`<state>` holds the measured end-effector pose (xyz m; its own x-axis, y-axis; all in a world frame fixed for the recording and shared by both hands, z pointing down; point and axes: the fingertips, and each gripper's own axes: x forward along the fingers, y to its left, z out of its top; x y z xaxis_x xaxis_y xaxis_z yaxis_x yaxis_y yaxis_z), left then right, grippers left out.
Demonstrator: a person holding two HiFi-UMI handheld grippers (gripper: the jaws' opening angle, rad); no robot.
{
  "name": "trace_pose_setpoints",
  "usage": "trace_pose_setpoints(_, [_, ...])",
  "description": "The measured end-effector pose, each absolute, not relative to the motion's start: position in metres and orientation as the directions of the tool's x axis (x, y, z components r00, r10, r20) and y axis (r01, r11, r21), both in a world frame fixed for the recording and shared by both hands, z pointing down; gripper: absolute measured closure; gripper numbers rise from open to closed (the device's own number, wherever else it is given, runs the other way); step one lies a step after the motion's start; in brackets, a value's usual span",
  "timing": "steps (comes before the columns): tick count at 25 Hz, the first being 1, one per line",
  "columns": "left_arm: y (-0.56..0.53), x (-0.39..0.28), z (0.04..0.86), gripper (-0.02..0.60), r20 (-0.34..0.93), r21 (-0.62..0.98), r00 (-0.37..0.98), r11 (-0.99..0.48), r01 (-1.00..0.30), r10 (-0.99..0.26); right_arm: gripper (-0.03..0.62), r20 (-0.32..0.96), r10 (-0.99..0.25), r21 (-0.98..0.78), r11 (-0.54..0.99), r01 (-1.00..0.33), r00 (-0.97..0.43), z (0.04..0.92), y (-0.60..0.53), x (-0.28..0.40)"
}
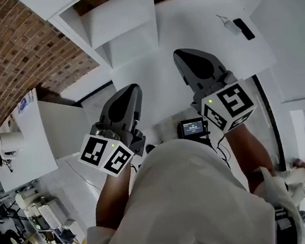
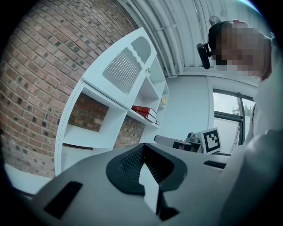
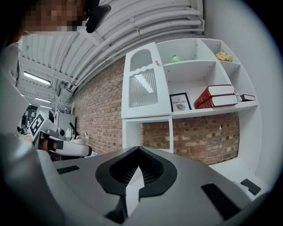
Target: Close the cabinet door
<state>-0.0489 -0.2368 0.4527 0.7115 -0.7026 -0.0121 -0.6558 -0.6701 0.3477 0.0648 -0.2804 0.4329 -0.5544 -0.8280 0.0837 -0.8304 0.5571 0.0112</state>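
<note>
At shelf unit (image 3: 150,117) top corner: cabinet door (image 3: 143,81) upright, long axis vertical.

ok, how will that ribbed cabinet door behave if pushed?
The cabinet door looks like a stiff white frame, so it probably swings as one rigid piece. Its ribbed panel may be glass and is possibly fragile, so push on the frame instead.

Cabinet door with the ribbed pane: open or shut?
Looks shut: the cabinet door lies flush with the front of the shelf unit, no gap showing.
</note>
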Motion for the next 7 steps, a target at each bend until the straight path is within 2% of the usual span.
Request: trace_pose_setpoints(7, [-0.2345,-0.0406,0.4637,0.574,0.005,0.353,0.720,-0.672,-0.651,-0.694,0.568,0.088,-0.829,0.009,0.554,-0.832,-0.552,0.4435,-0.2788,0.0695])
